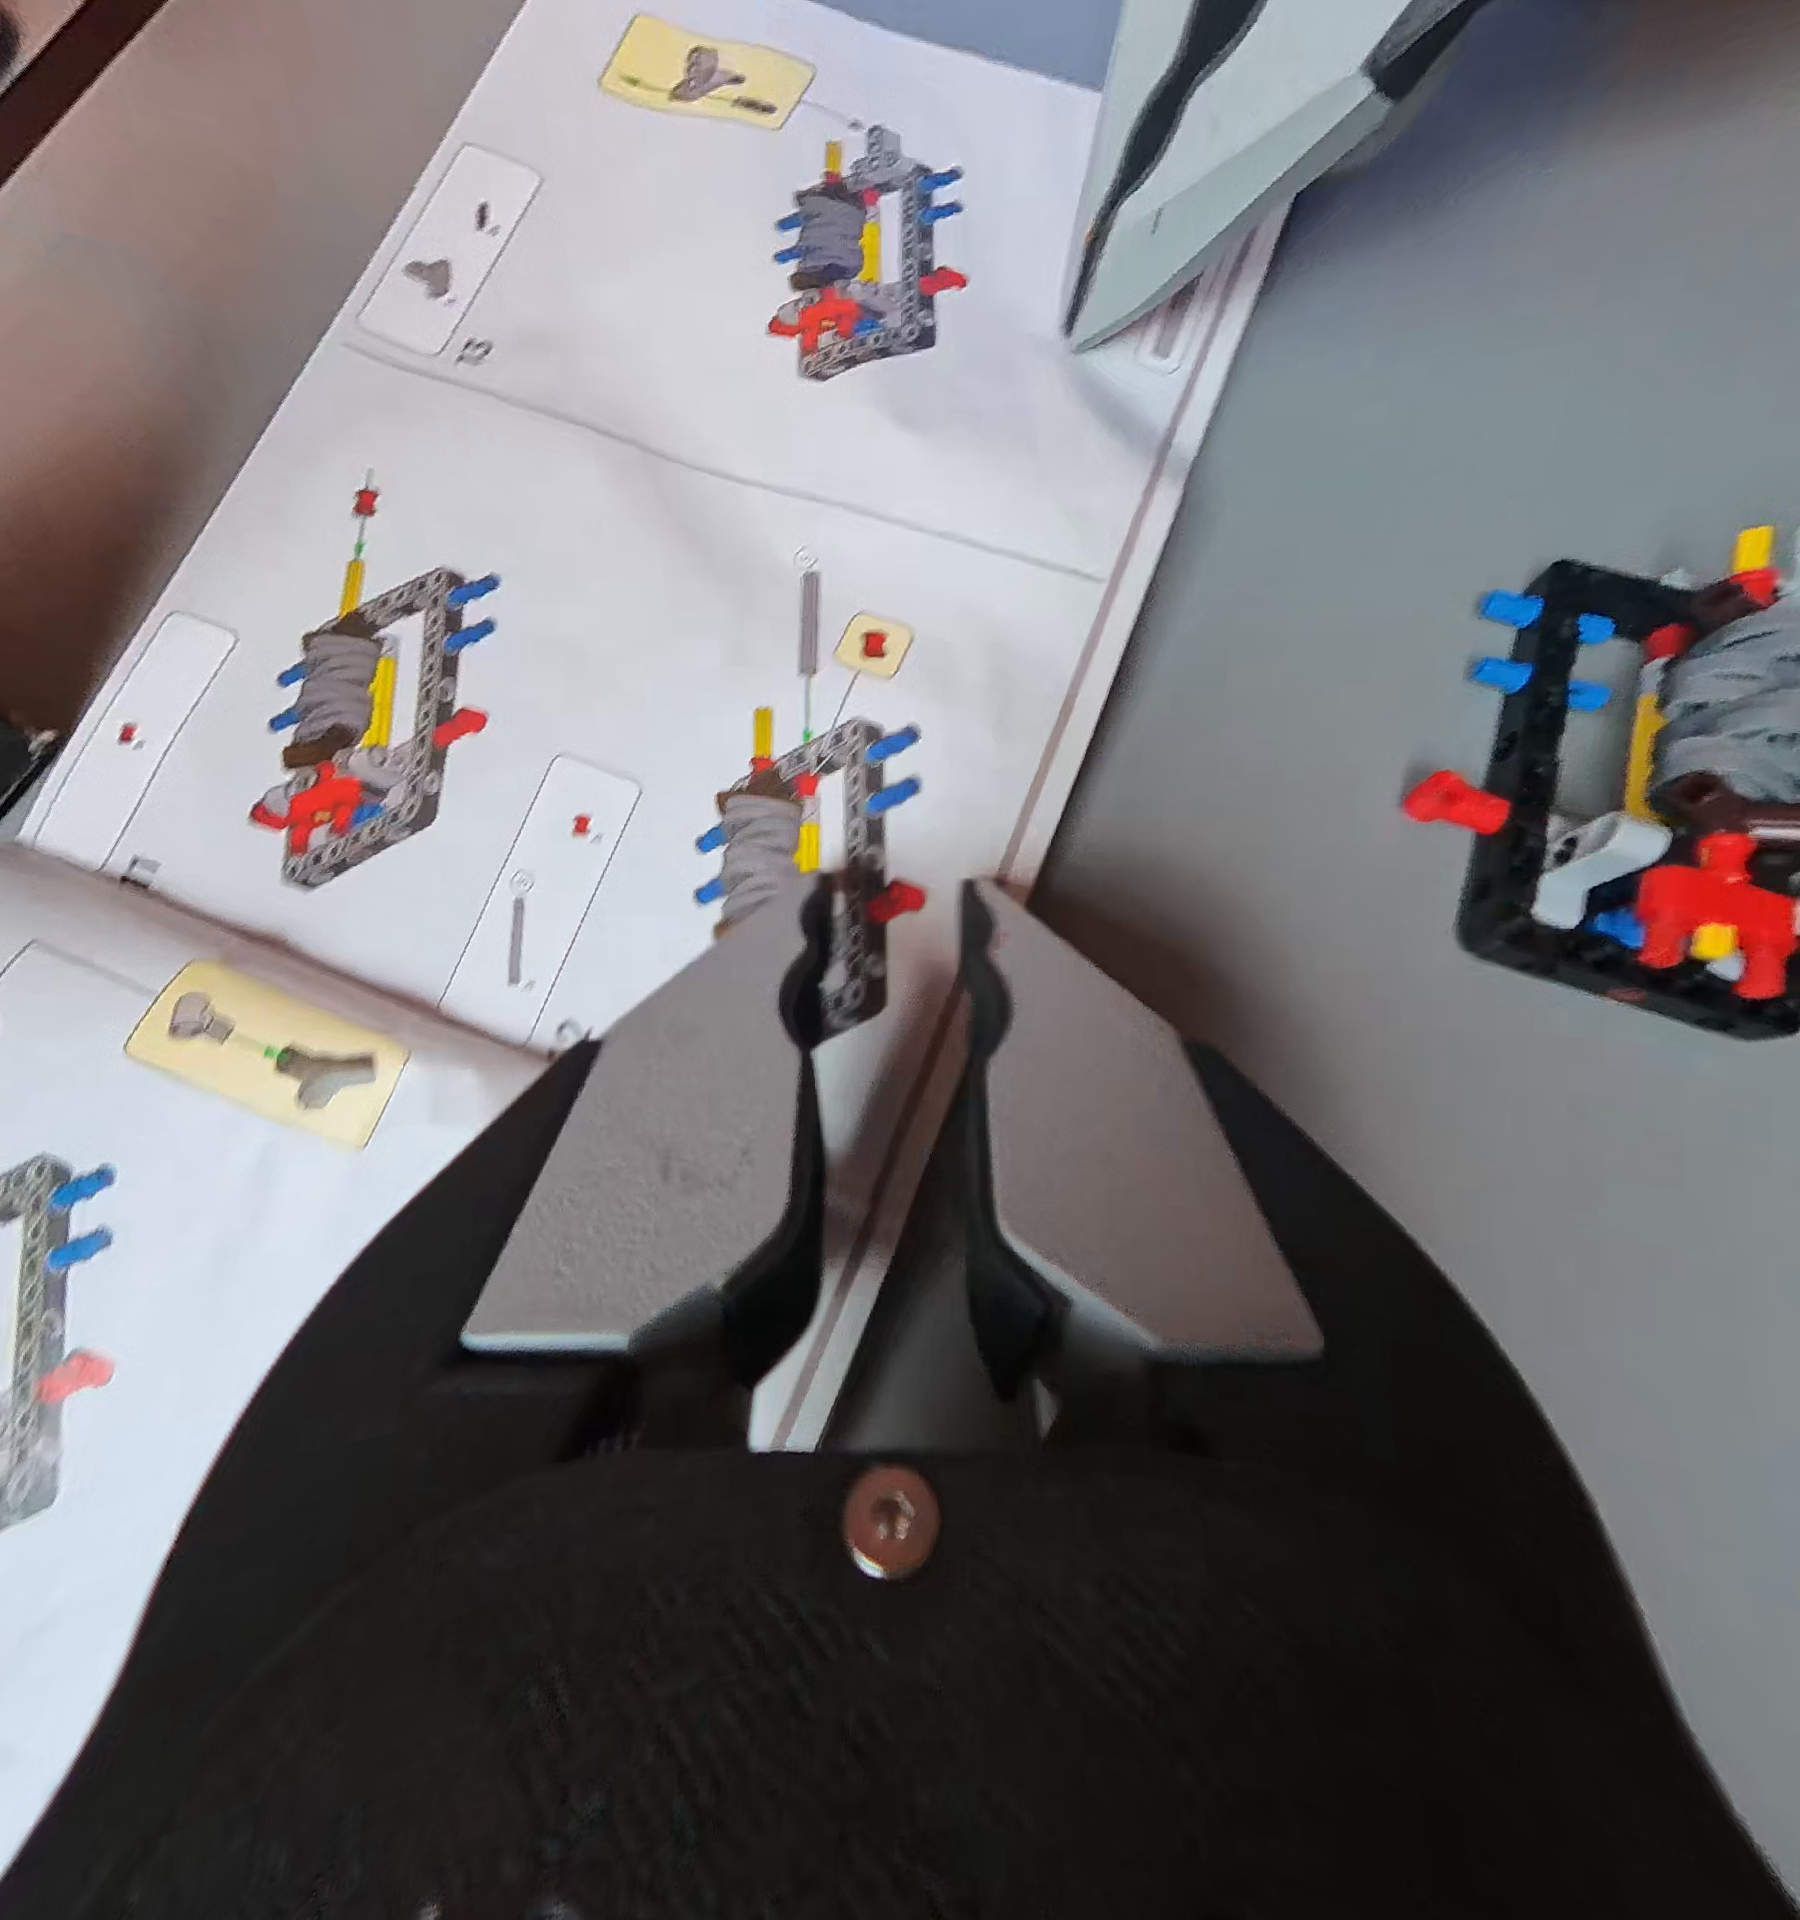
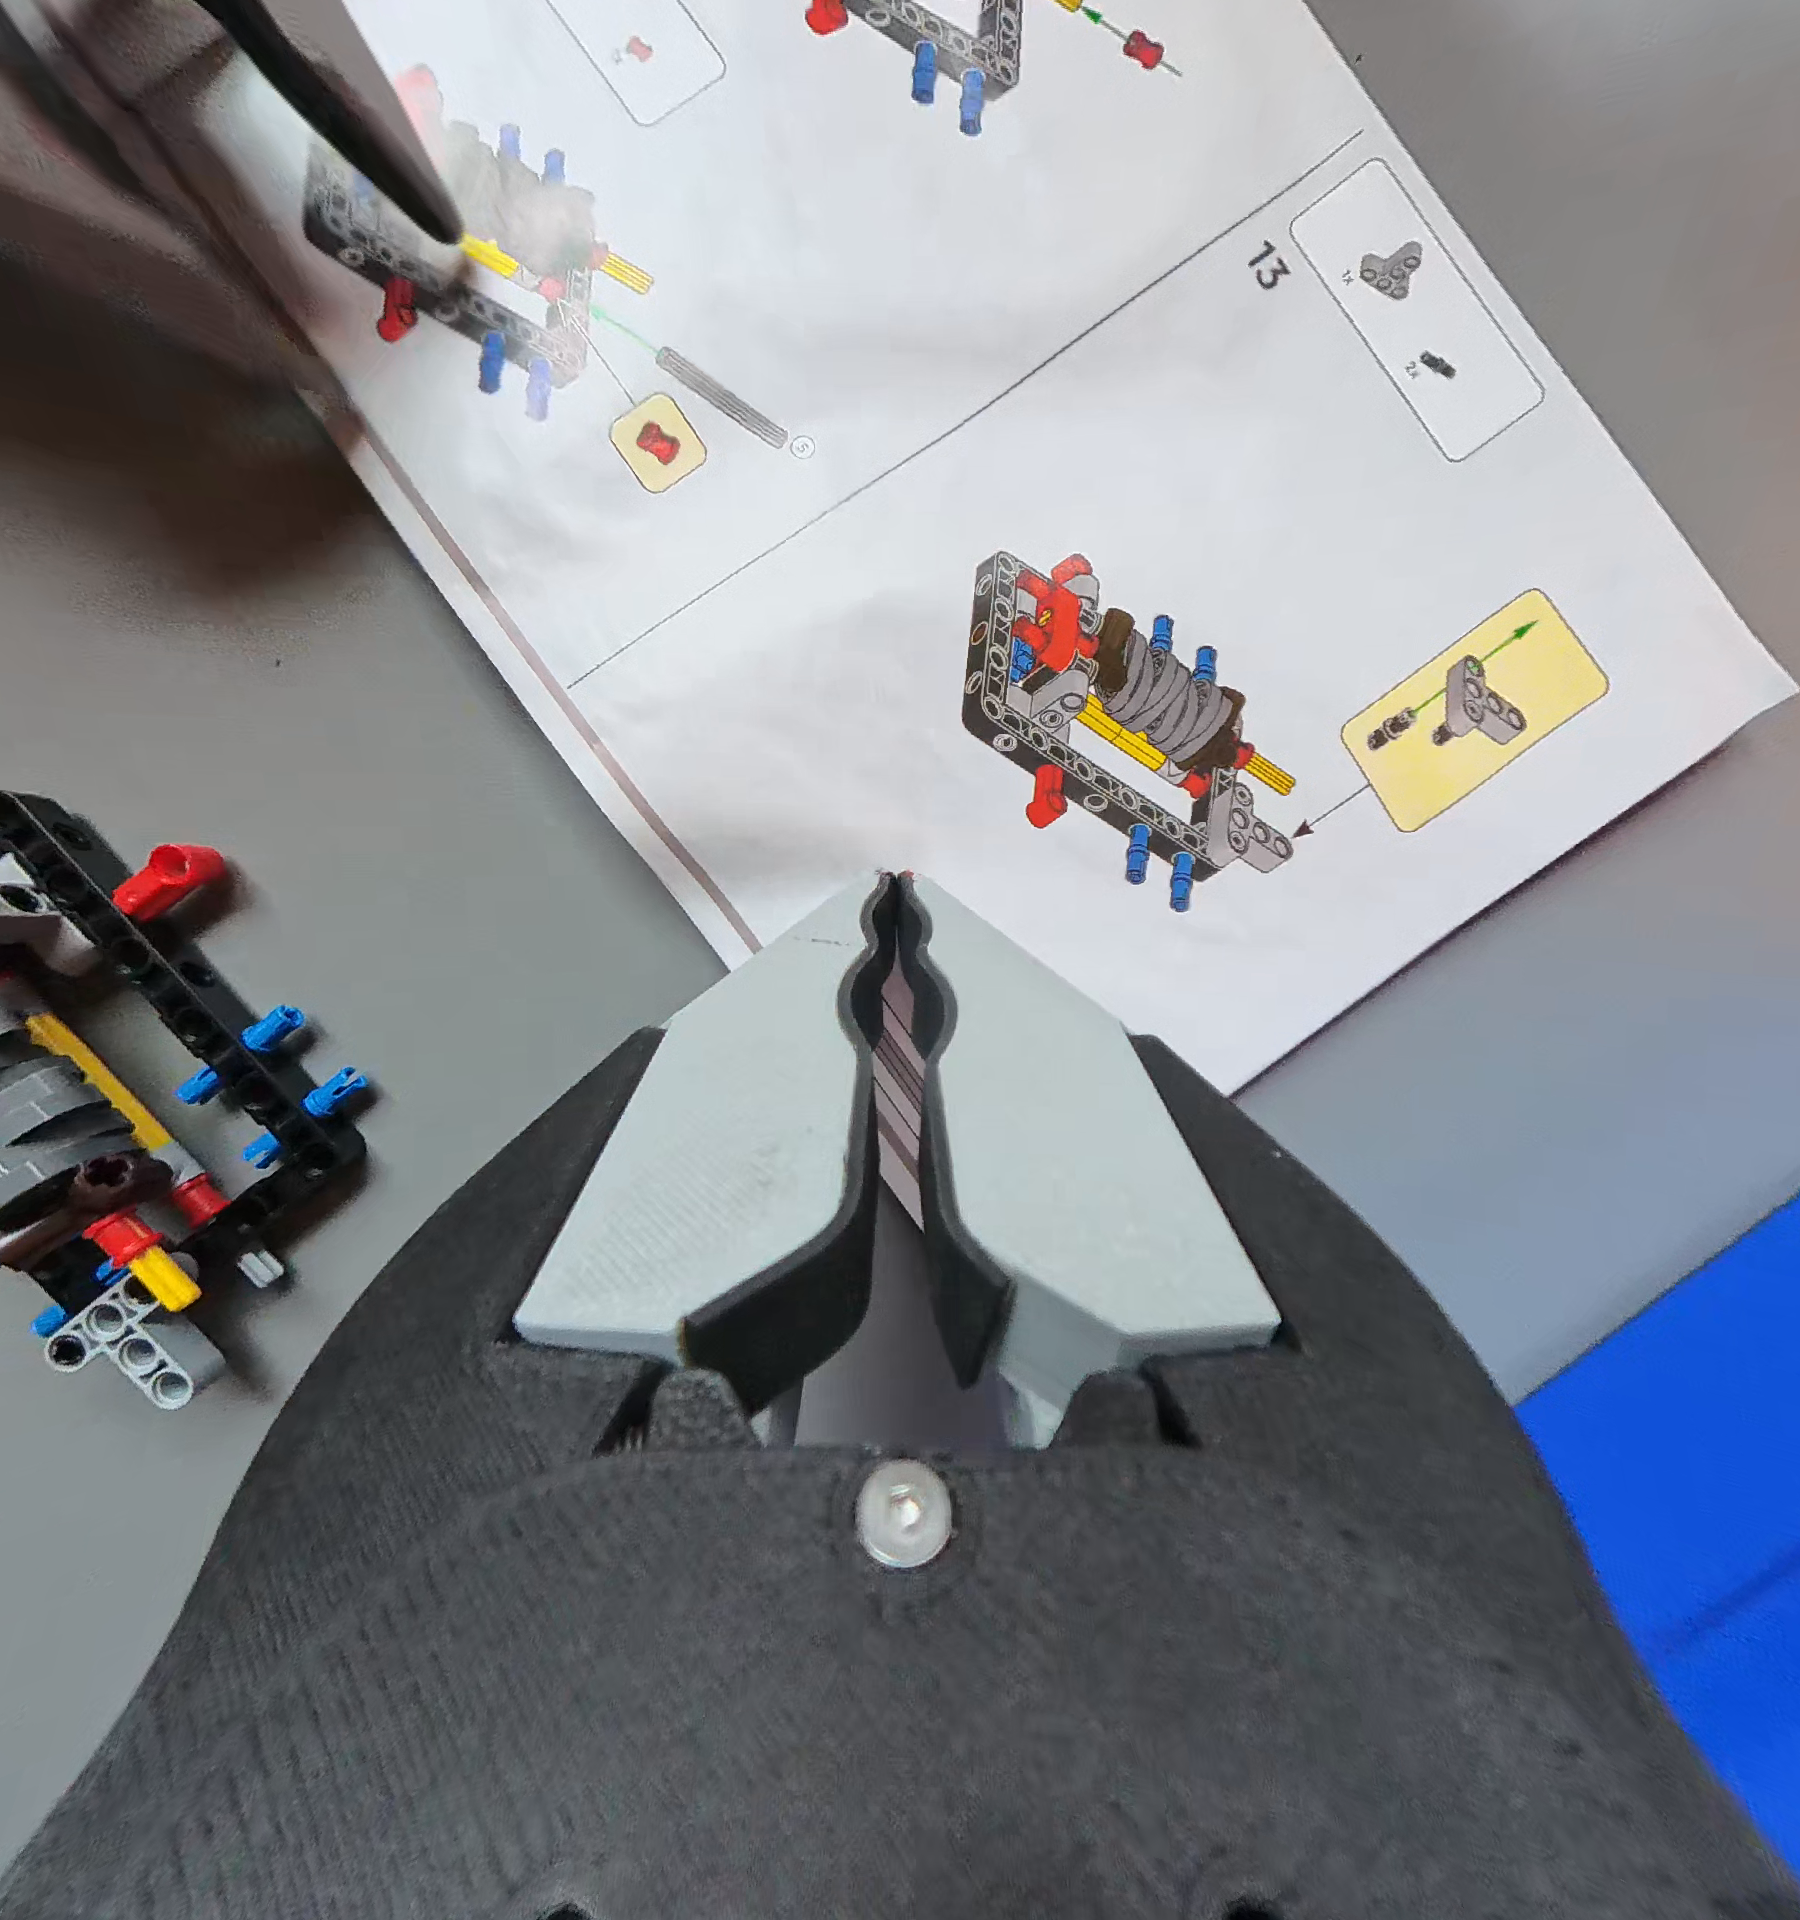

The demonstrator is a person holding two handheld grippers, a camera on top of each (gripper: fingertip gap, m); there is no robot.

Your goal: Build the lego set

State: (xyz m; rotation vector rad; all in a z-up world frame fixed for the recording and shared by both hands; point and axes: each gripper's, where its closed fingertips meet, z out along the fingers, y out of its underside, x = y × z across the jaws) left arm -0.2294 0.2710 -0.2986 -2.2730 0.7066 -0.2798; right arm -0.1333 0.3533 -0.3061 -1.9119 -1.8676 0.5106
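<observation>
Grey, matte tabletop (image 1: pixel 1498 312) fills both views. Across it lies the large white paper instruction booklet (image 1: pixel 667 468), opened flat, taking the upper left and centre of the left wrist view and the upper right of the right wrist view.

The left gripper (image 1: pixel 891 894), black-bodied with pale grey fingers, hangs over the booklet's right edge at lower centre, its fingers parted by a narrow gap with nothing between them. The right gripper (image 2: pixel 896 878), of the same build, sits at lower centre of its own view with its fingertips pressed together at the booklet's lower edge; whether anything is pinched there cannot be told.

The partly built lego assembly (image 1: pixel 1644 800), a black rectangular frame with a grey spiral drum, yellow axle, red and blue pins, lies flat on the table at the right of the left wrist view, just beside the booklet.

A blue surface (image 2: pixel 1727 1455) shows at that view's lower right.
</observation>
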